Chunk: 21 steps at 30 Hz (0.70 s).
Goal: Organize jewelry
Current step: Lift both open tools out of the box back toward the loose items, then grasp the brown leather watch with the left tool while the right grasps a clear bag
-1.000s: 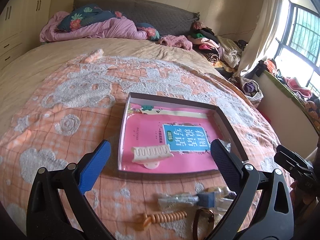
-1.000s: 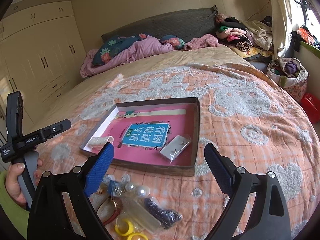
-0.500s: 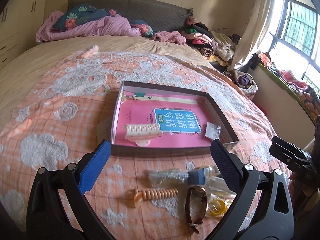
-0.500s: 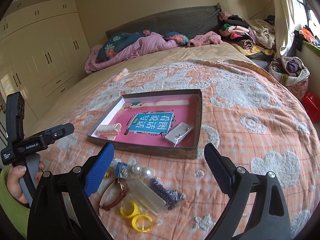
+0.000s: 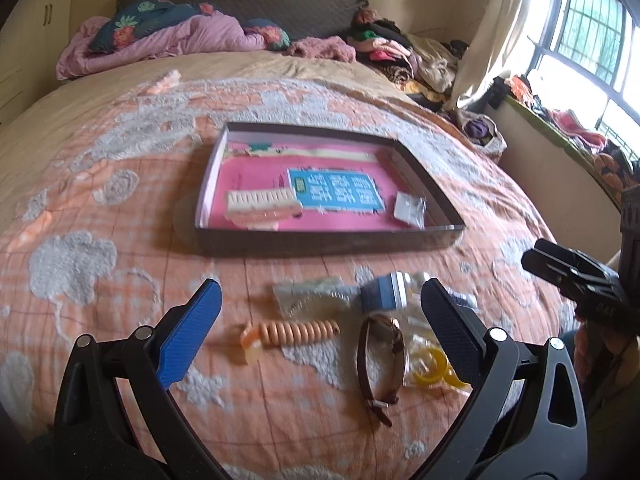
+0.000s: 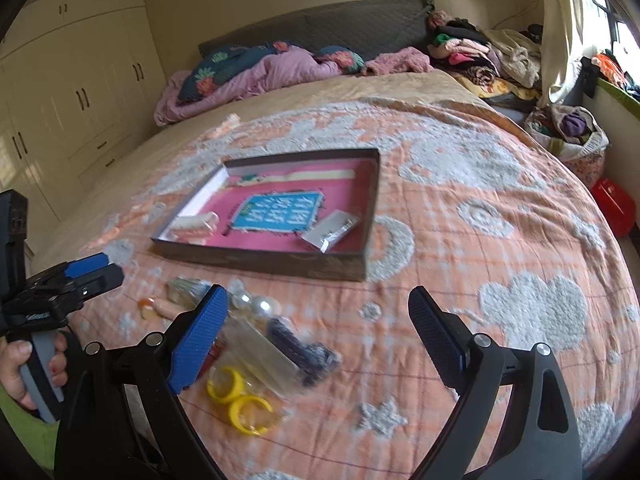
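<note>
The bedspread (image 5: 120, 280) is soft cloth — peach weave with raised, rough grey tufting. The box (image 5: 328, 240) looks like matt dark card, its inside lined with smooth pink printed paper. The small bags (image 6: 280, 352) are clear, glossy plastic film. The yellow rings (image 6: 240, 396) look like shiny plastic; the pearls (image 6: 260, 306) are smooth and lustrous. The watch (image 5: 380, 364) has a brown strap — leather-like, slightly glossy. The pads (image 5: 192, 336) are blue with a fine rough grid, set in matt black plastic.
</note>
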Tool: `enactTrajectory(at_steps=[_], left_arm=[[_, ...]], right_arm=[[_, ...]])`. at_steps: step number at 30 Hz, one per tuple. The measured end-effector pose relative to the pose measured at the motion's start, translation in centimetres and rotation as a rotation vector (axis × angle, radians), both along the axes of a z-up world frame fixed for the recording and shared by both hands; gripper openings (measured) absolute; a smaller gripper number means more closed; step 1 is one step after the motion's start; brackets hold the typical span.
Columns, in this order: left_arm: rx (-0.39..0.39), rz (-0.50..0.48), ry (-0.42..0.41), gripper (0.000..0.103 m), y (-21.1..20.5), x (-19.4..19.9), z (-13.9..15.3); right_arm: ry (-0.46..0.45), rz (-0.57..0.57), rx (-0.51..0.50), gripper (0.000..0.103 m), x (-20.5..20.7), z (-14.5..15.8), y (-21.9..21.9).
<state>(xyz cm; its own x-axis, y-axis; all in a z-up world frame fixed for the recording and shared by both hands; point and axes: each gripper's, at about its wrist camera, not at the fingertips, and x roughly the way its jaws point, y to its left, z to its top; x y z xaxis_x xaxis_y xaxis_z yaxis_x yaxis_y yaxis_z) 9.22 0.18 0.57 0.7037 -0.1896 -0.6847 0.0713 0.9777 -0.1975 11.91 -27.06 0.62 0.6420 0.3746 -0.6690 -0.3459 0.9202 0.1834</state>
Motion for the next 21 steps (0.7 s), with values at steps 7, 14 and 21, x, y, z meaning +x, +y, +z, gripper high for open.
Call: enactTrajectory(at_steps=[7, 14, 21], left_arm=[[-0.005, -0.040, 0.056, 0.089, -1.3, -0.8, -1.8], [0.006, -0.098, 0.123, 0.072, -3.1, -1.1, -3.8], [0.025, -0.133, 0.164, 0.050, -4.3, -1.2, -5.6]], right_arm=[[0.038, 0.015, -0.036, 0.091, -0.9, -1.6, -0.2], [0.080, 0.045, -0.052, 0.085, -1.1, -2.8, 0.3], [0.135, 0.023, -0.117, 0.082, -0.6, -4.7, -0.2]])
